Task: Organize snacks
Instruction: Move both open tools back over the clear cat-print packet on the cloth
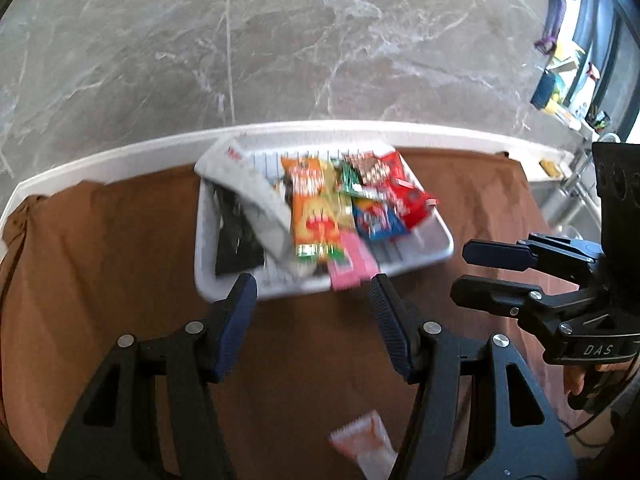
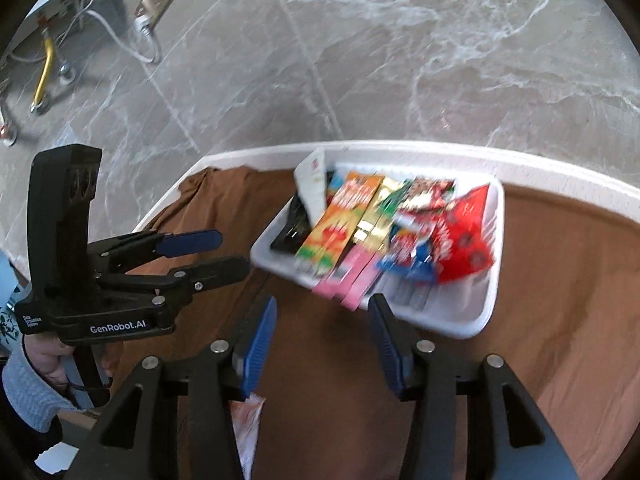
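Note:
A white slatted tray (image 1: 434, 250) (image 2: 486, 312) sits on the brown cloth near the table's far edge. It holds several snack packets: an orange packet (image 1: 316, 210) (image 2: 340, 224), a red bag (image 1: 408, 196) (image 2: 464, 240), a blue packet (image 1: 378, 220), a pink packet (image 1: 352, 264) (image 2: 352, 280) overhanging the near rim, and a white packet (image 1: 250, 196). A pale orange sachet (image 1: 366, 442) (image 2: 248, 420) lies on the cloth close to me. My left gripper (image 1: 312, 304) (image 2: 210, 254) is open and empty just before the tray. My right gripper (image 2: 322, 320) (image 1: 478, 270) is open and empty too.
The brown cloth (image 1: 120, 260) covers a white-edged table (image 1: 120, 152). Beyond the edge is grey marble floor (image 1: 280, 40). A cart on wheels with a white cable (image 2: 52, 72) stands on the floor at the far left of the right wrist view.

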The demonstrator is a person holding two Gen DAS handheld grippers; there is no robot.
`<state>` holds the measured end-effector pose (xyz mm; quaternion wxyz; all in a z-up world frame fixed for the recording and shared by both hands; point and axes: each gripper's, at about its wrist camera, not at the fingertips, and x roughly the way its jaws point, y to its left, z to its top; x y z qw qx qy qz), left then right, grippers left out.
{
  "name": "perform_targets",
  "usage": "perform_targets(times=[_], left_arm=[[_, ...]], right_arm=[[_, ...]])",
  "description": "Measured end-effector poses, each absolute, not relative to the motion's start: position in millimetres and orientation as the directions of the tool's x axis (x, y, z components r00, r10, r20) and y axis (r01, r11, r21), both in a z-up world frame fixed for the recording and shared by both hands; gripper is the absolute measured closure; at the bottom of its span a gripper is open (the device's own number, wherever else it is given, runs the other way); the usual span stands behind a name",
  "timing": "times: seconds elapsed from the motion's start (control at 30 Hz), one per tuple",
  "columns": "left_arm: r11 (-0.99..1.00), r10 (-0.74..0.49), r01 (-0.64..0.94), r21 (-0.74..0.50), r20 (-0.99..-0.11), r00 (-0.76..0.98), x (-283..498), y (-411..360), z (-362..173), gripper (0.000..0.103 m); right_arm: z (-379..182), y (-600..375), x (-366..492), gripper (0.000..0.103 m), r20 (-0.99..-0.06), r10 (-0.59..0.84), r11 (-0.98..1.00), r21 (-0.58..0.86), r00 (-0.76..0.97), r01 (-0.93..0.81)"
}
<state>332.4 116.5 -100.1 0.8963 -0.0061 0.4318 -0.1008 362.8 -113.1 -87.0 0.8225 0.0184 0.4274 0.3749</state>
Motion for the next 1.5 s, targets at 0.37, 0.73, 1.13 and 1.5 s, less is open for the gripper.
perform_targets(times=[0.37,0.73,1.13,1.5], left_arm=[[0.985,-0.15,0.16,-0.065,-0.783,0.603,253,118,-97,0.046],[0.987,-0.131,0.152,-0.049,-0.797,0.59,207,119,-103,0.046],[0.98,-0.156,0.183,-0.071,-0.848,0.506,156,120,-135,0.045],[0.952,-0.247,0.27,-0.145,-0.885,0.396,107,101,-172,0.045]], right_arm=[[-88,-111,305,0.051,-0.695,0.642,0.696,0.353,0.323,-0.625],[-103,-100,269,0.05,-0.726,0.631,0.675,0.342,0.272,-0.653],[-142,-80,246,0.046,-0.809,0.553,0.67,0.291,0.198,-0.683],[-166,-56,233,0.046,-0.85,0.505,0.639,0.251,0.151,-0.727]])
